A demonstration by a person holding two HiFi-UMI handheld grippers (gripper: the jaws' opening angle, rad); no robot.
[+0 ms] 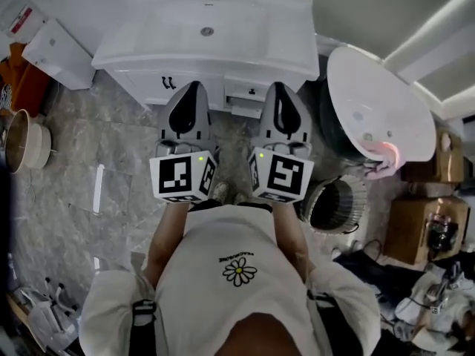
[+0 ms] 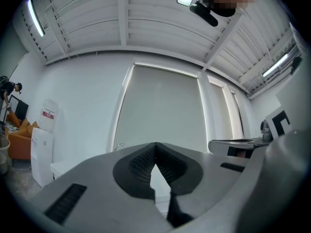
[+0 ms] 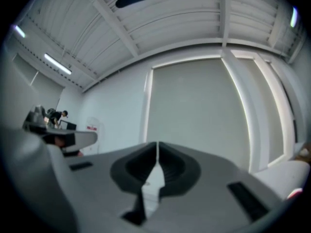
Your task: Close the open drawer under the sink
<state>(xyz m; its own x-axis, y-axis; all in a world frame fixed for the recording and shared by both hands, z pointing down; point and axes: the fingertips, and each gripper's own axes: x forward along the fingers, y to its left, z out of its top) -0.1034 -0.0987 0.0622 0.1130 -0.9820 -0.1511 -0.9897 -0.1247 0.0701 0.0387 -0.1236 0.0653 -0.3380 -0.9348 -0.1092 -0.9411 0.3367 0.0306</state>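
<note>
Left claw (image 1: 192,87) and right claw (image 1: 280,87) hang side by side — facing the sink (image 1: 159,28).

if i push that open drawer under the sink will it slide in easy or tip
The drawer looks like a rigid box set in the cabinet, so it should probably slide straight in rather than tip. It juts out only slightly, so a short push likely suffices. Its front looks smooth, so contact might slip.
</note>
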